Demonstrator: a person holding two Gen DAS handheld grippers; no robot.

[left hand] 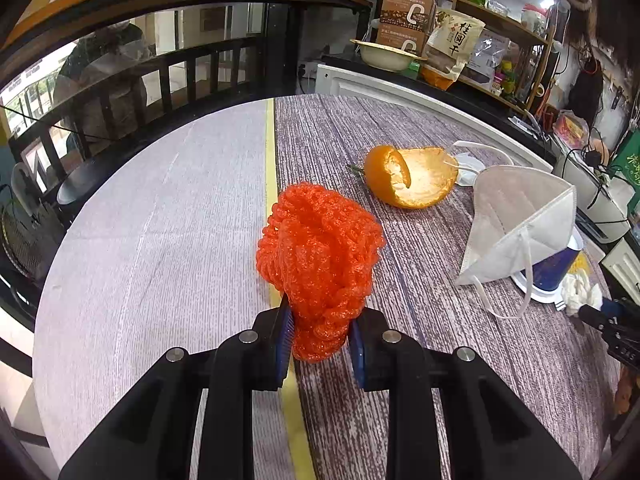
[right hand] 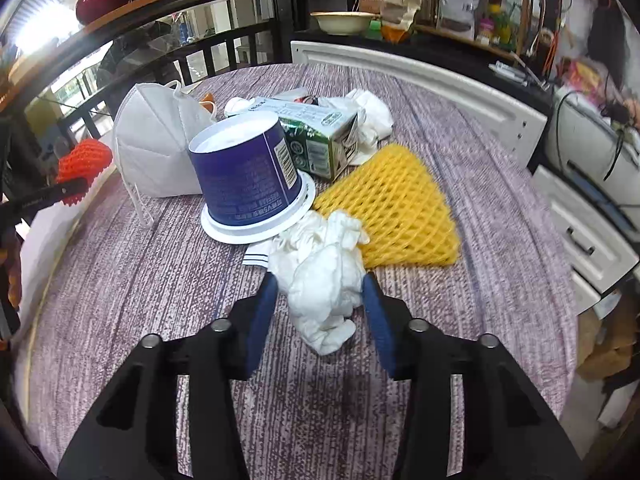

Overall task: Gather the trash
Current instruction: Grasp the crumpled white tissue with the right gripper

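Note:
My left gripper (left hand: 320,336) is shut on an orange foam fruit net (left hand: 320,256) and holds it above the table; the net also shows at the left of the right wrist view (right hand: 82,162). My right gripper (right hand: 320,312) has its blue pads on both sides of a crumpled white tissue (right hand: 324,280), pressing it. On the table lie an orange peel (left hand: 412,176), a white face mask (left hand: 520,224), an upturned blue cup (right hand: 248,172), a green carton (right hand: 316,136) and a yellow foam net (right hand: 396,216).
The round table (left hand: 160,240) has a light half, a yellow tape line (left hand: 271,168) and a grey patterned half. More white tissue (right hand: 368,116) lies behind the carton. A white board (right hand: 420,76) and cluttered shelves (left hand: 480,32) stand behind the table.

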